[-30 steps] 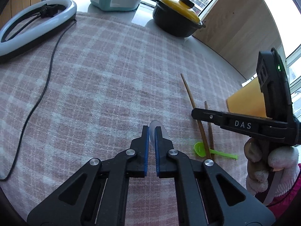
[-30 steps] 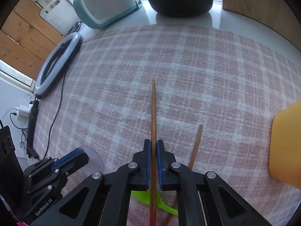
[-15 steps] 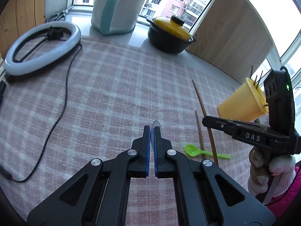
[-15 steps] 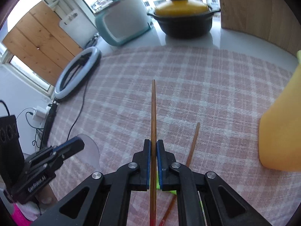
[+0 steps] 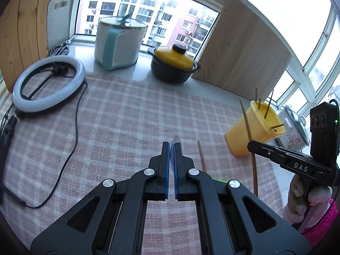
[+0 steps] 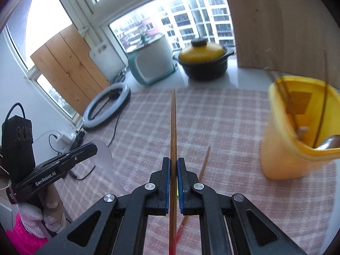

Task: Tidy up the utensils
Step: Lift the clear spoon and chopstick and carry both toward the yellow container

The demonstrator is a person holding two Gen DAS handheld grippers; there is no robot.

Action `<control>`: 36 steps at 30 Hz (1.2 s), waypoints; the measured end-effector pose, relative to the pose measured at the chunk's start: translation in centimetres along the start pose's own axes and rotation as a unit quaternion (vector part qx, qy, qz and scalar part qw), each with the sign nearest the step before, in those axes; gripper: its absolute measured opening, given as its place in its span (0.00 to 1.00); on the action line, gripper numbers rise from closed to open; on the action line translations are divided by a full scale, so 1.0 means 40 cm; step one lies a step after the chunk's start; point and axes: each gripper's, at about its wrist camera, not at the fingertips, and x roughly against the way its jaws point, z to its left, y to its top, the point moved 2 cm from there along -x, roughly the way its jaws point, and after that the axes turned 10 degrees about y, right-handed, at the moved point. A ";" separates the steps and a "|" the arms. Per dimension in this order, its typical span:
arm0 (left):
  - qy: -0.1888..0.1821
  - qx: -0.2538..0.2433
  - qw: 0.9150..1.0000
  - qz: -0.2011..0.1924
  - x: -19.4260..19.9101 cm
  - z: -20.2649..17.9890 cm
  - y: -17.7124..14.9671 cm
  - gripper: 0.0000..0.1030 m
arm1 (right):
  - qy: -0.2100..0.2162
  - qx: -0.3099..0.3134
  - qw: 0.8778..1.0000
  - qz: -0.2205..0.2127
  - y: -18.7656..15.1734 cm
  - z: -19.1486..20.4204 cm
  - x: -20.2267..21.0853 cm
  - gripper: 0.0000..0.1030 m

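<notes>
Nearest the right wrist camera, the right gripper [image 6: 173, 165] is clamped on a wooden chopstick [image 6: 173, 127], the stick running straight out ahead between the blue pads and trailing back under the camera. Over on the other side, the left gripper [image 5: 171, 148] is pressed tight on a clear plastic spoon [image 6: 104, 153]; from its own camera only the pale tip of the bowl peeks past the fingertips, while the right camera shows the rounded bowl sticking out beyond the jaws. Both tools sit up off the checked tablecloth [image 5: 127, 127]. Down on the cloth, a second chopstick [image 5: 201, 157] lies just beside the left gripper's fingers, and a sliver of green spoon [image 5: 221, 180] shows behind them, mostly hidden. Further out to the right stands the yellow cup [image 6: 297, 131], upright on the cloth, with thin sticks and a dark spoon-like handle already poking out of it; it's blurred in the right view. Off to the left a ring light [image 5: 46, 85] lies flat with its cable snaking across the cloth. At the far edge by the window, a black pot with a yellow lid [image 5: 174, 63] and a white and teal cooker [image 5: 119, 44]
</notes>
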 end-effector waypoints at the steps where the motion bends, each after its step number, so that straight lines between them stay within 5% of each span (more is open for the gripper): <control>1: -0.003 -0.001 1.000 -0.002 0.004 -0.007 0.003 0.00 | 0.000 -0.002 1.000 -0.006 0.000 -0.004 0.018 0.04; 24: -0.063 -0.025 0.996 -0.065 0.076 -0.258 0.092 0.00 | -0.042 -0.022 0.992 -0.117 0.021 -0.162 0.355 0.04; 36: -0.060 -0.028 0.992 -0.112 0.081 -0.348 0.182 0.00 | -0.051 -0.023 0.986 -0.158 0.070 -0.246 0.452 0.04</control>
